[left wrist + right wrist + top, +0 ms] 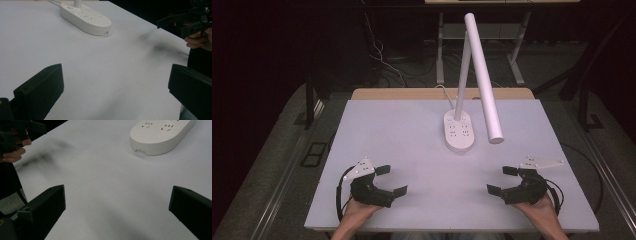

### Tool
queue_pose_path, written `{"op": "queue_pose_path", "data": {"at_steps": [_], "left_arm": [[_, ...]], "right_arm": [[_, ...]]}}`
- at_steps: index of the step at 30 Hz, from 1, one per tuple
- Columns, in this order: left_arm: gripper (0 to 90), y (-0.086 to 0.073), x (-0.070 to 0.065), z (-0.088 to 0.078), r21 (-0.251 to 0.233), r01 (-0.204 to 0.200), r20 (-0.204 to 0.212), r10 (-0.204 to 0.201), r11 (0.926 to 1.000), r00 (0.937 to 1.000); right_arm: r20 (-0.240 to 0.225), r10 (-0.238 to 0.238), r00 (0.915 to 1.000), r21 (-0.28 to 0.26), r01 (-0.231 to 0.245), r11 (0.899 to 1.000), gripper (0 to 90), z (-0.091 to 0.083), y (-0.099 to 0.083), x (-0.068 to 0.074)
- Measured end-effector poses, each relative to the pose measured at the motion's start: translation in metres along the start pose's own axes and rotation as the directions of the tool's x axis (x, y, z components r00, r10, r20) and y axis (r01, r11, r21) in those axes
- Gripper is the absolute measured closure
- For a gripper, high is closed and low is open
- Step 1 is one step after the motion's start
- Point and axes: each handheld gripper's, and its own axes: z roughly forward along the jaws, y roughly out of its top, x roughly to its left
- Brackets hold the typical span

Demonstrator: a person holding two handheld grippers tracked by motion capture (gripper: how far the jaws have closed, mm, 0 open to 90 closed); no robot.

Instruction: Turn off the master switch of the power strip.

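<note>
A white desk lamp with an oval base [459, 131] that carries sockets stands at the middle back of the pale table [412, 150]; its long tube head [484, 80] slants down to the right. The base also lies far ahead in the left gripper view [86, 18] and in the right gripper view [161, 133]. My left gripper [391, 180] rests near the front left, jaws wide apart and empty. Near the front right, my right gripper [503, 180] is open too, with nothing between its jaws. Both point inward toward each other.
A cord runs from the lamp base over the table's back edge. Dark floor, cables and metal desk legs [517, 55] lie beyond the table. The opposite gripper and hand appear at the edge of each gripper view [190, 22] [15, 137].
</note>
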Motion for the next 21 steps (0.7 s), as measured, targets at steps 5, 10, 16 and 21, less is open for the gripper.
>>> {"op": "queue_pose_path", "data": {"at_steps": [5,10,16,21], "left_arm": [[0.0,-0.001,-0.0005,-0.0019,0.003,0.0,-0.002,0.0,1.0,1.0],[0.0,-0.0017,-0.0003,-0.0013,0.018,0.002,0.003,-0.002,0.9998,1.0],[0.0,-0.0008,-0.0021,0.0008,0.03,-0.012,0.008,0.012,0.9995,0.9999],[0.0,0.0002,-0.0042,0.0002,0.029,-0.023,0.006,0.023,0.9993,0.9997]], "right_arm": [[-0.004,-0.01,0.9999,0.018,0.01,1.0,0.1,0.0028,0.0003,0.003],[-0.011,-0.007,0.9999,0.023,0.007,1.0,0.1,0.0031,0.0009,0.0033],[-0.013,-0.008,0.9999,0.028,0.008,1.0,0.1,0.0033,0.0007,0.0036],[-0.015,-0.012,0.9998,0.036,0.012,0.999,0.1,0.0033,0.0004,0.0041]]}}
